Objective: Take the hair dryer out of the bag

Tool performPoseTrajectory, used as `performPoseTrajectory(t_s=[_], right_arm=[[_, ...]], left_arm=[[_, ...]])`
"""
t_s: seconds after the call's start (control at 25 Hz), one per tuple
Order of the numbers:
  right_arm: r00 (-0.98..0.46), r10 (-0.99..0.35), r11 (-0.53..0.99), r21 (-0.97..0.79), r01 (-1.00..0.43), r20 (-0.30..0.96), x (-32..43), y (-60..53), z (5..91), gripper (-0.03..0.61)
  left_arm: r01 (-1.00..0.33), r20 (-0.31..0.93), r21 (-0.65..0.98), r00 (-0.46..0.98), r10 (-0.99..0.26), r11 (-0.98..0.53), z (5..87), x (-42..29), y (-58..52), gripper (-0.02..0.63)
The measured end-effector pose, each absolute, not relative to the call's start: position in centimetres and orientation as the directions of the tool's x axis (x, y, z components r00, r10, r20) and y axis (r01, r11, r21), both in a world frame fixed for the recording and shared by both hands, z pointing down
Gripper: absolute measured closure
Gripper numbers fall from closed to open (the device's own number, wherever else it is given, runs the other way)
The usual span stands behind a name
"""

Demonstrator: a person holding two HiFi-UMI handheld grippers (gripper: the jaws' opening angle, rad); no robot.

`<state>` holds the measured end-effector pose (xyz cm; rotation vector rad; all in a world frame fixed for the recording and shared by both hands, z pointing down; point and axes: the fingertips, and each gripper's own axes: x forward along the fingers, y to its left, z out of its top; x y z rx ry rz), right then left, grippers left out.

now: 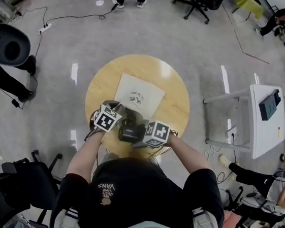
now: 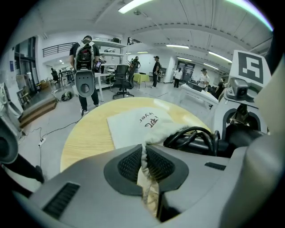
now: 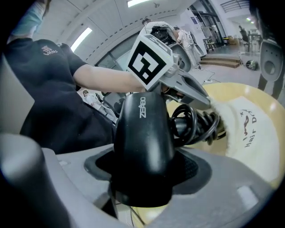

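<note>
Fingers (image 2: 129, 164) of the left gripper (image 2: 144, 167) are clenched almost together on a fold of the white cloth drawstring bag (image 2: 138, 122), pinching its bunched mouth while the rest lies flat on the round pale wooden table (image 2: 84, 138). Trouble would most likely come from the coiled black cord (image 3: 191, 122), which sits right at the bag's mouth: if a loop catches in the cloth as the dryer is drawn away, the bag could be dragged along or tugged out of that thin pinch. The smooth rounded casing might also slide or twist in the other grip if the cord pulls back on it. On the right gripper (image 3: 144, 173), the fingers (image 3: 196, 167) stand fairly wide and press on either side of the glossy black hair dryer (image 3: 142, 138), holding it just beside the bag's opening, above the near edge of the table.
</note>
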<state>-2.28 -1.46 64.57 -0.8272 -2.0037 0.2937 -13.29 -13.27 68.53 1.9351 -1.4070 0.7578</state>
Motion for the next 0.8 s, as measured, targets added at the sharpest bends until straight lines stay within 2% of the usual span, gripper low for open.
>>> performPoseTrajectory(t_s=[0.24, 0.8], right_arm=[[-0.403, 0.66, 0.75, -0.523, 0.405, 0.634, -2.3, -0.4, 63.5, 0.229], [-0.511, 0.639, 0.762, -0.562, 0.321, 0.575, -1.0, 1.6, 61.8, 0.229]], left_arm=[[-0.954, 0.762, 0.199, 0.293, -0.577, -0.223, 68.6, -13.4, -13.6, 0.577], [-0.946, 0.759, 0.195, 0.314, -0.57, -0.26, 69.5, -12.9, -15.1, 0.577]])
